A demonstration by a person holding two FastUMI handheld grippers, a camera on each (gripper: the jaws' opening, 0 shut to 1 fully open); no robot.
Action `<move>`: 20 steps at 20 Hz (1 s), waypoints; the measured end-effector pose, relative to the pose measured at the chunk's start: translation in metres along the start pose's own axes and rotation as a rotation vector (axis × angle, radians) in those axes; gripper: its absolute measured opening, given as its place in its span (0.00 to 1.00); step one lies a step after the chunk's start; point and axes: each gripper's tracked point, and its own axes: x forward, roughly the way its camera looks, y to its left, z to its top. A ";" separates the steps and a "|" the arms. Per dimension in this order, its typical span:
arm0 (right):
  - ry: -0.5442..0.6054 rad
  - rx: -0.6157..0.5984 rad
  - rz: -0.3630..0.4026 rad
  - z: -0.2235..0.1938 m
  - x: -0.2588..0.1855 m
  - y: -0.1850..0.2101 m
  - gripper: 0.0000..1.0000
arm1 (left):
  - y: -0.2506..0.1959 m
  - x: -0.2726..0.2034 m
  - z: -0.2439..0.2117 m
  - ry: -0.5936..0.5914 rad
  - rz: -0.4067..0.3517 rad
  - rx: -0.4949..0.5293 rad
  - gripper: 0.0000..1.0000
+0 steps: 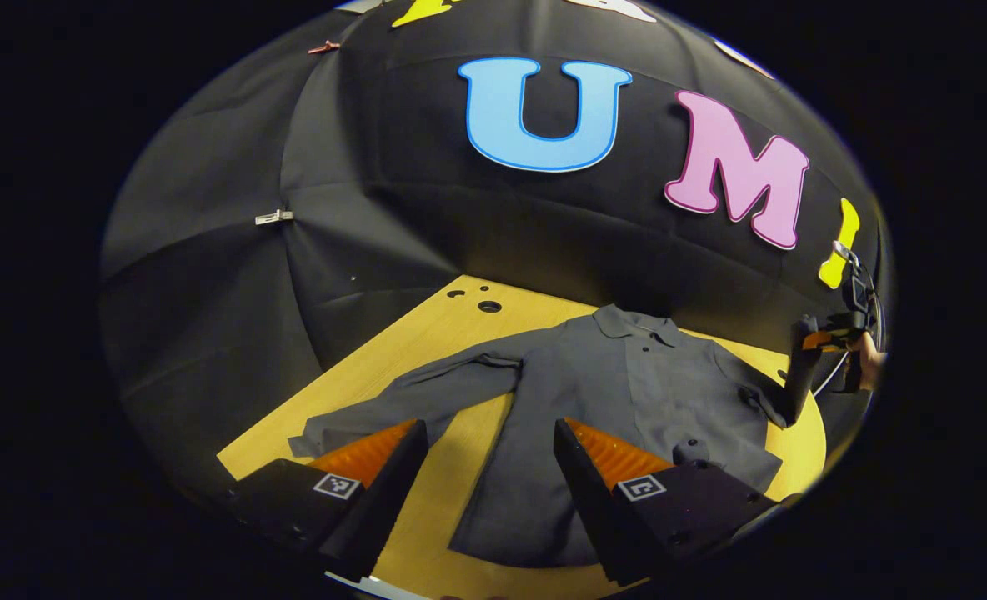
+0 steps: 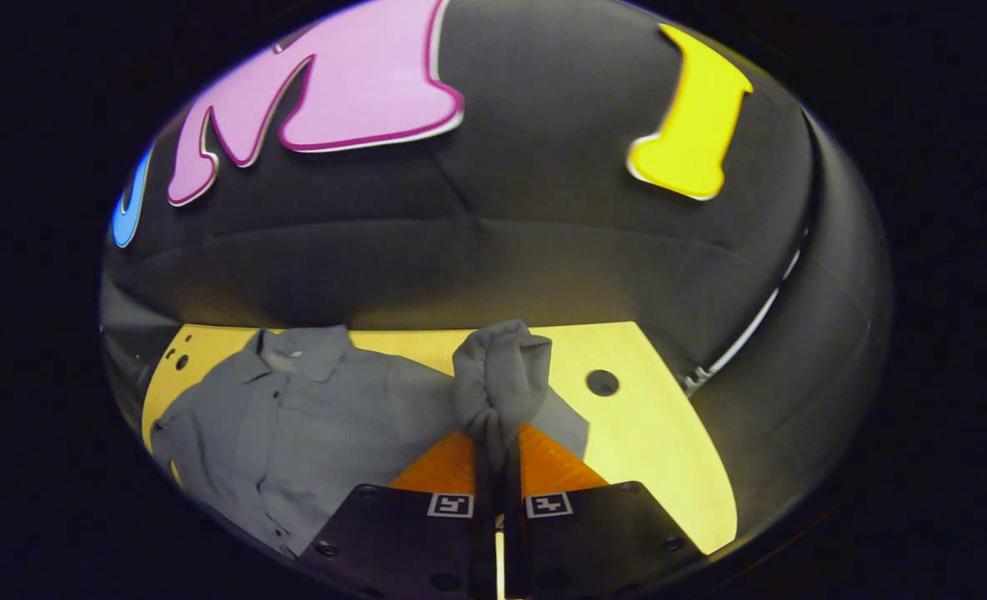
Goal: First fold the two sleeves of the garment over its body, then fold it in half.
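We see the garment (image 1: 618, 392), a grey collared shirt, lying flat on the wooden table (image 1: 477, 433), collar away from us and hem toward us.

In the right gripper view, the right tool (image 2: 498, 446) is pressed together on a bunched wad of the right sleeve (image 2: 502, 379), and the cloth rises just ahead of its fingers, lifted off the table. From this tool the shirt body (image 2: 310, 417) lies to its left and slightly forward. We judge that the coming move turns on this: the pinched sleeve has to travel leftward across the tool's view to land on the chest.

In the left gripper view, the left tool (image 1: 485, 454) has its fingers spread apart with nothing between them, hovering above the hem side of the shirt. The left sleeve (image 1: 402, 400) stretches out ahead and to the left of this tool, with its long axis slanting from the shoulder out to the cuff near the left finger. The left tool is plainly the nearer one to that sleeve. Far off to its right we can make out the right tool (image 1: 798, 375) holding up the other sleeve.

Neither sleeve lies over the body yet.
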 end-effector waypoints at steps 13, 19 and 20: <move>0.000 -0.176 0.309 0.007 0.007 0.270 0.08 | 0.059 -0.006 -0.009 0.009 0.140 -0.083 0.96; 0.022 -0.249 0.459 -0.024 -0.006 0.393 0.08 | 0.094 -0.011 -0.017 0.018 0.199 -0.125 0.96; 0.028 -0.257 0.478 -0.030 -0.007 0.413 0.08 | 0.097 -0.010 -0.018 0.019 0.202 -0.125 0.96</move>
